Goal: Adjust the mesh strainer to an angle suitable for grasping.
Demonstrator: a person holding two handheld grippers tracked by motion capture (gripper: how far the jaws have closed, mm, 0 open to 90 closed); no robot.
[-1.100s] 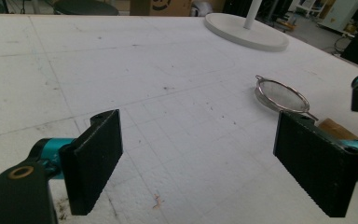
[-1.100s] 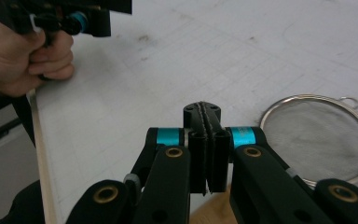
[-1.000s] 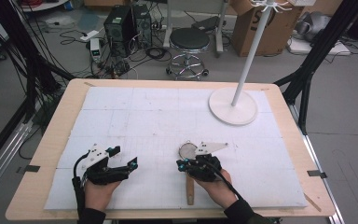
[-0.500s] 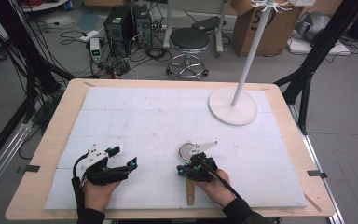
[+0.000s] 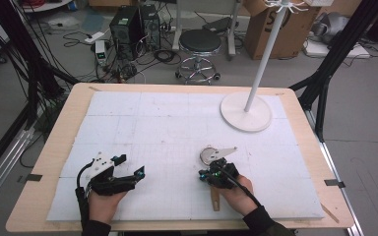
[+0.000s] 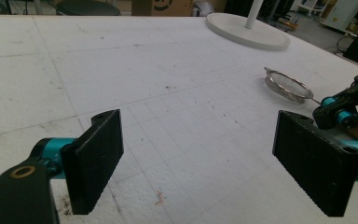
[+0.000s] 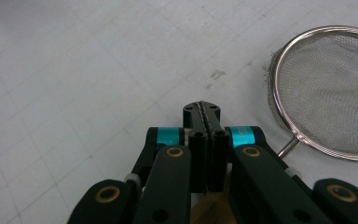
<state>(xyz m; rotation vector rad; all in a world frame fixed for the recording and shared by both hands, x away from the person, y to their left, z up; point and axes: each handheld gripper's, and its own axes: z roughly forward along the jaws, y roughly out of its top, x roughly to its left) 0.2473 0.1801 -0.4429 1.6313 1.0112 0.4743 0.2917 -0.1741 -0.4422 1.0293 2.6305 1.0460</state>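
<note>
A small metal mesh strainer (image 5: 208, 155) lies on the white foam mat, with its wooden handle (image 5: 215, 199) pointing at the table's near edge. My right gripper (image 5: 212, 172) sits low over the handle's upper end, just behind the bowl. In the right gripper view the jaws of my right gripper (image 7: 205, 112) are pressed flat together. The strainer (image 7: 326, 88) lies to their right and the wooden handle (image 7: 209, 210) runs beneath them. My left gripper (image 5: 130, 165) rests at the near left, wide open with nothing between its fingers. The left gripper (image 6: 196, 154) faces the strainer (image 6: 286, 86).
A white coat stand with a round base (image 5: 246, 112) rises at the back right of the mat (image 5: 142, 123). The wooden table edge (image 5: 44, 162) frames the mat. A stool, computer gear and cables stand on the floor beyond the table.
The right hand and gripper have shifted slightly over the strainer's handle, and the bowl sits a little farther right. The left gripper has stayed put.
</note>
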